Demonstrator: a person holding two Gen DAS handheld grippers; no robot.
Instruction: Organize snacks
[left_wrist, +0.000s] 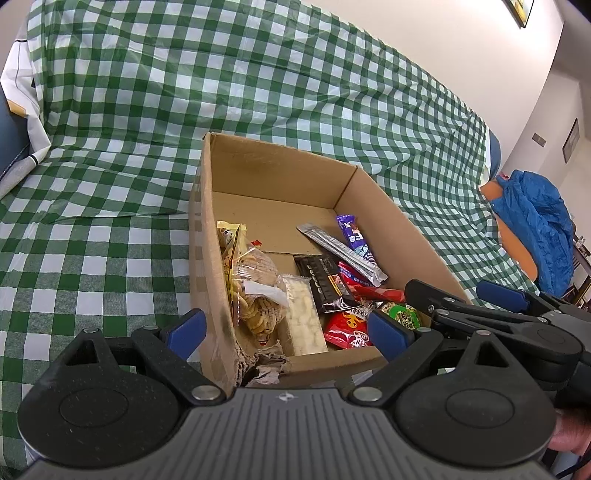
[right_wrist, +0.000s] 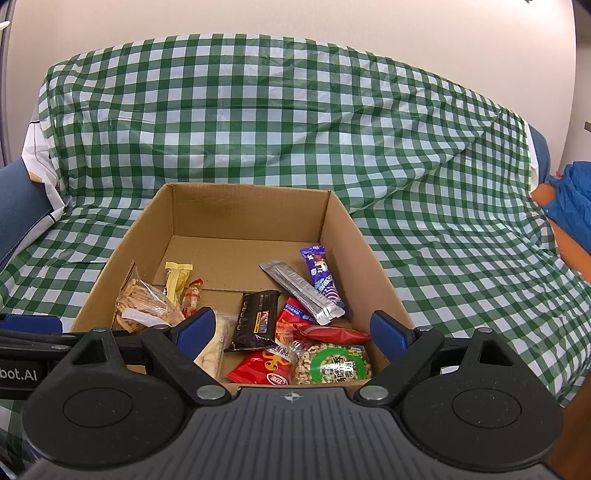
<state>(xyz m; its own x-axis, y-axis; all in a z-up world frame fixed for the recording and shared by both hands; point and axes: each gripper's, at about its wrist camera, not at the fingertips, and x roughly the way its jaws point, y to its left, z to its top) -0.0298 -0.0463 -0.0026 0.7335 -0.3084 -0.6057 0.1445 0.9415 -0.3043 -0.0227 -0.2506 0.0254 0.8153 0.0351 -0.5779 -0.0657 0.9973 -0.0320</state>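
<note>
An open cardboard box (left_wrist: 258, 166) (right_wrist: 243, 203) sits on a green checked cloth and holds several snacks: a clear cracker bag (right_wrist: 142, 304), a black bar (right_wrist: 256, 319), a silver stick pack (right_wrist: 301, 291), a purple bar (right_wrist: 323, 277), red packets (right_wrist: 264, 367) and a green nut bag (right_wrist: 332, 363). My left gripper (left_wrist: 286, 330) is open and empty over the box's near left corner. My right gripper (right_wrist: 291, 332) is open and empty above the box's near edge. The right gripper also shows in the left wrist view (left_wrist: 461, 295).
The checked cloth (right_wrist: 295, 129) covers a sofa seat and backrest. A blue jacket (left_wrist: 532, 225) lies on an orange surface at the right. The box's near left corner (left_wrist: 258, 363) is torn.
</note>
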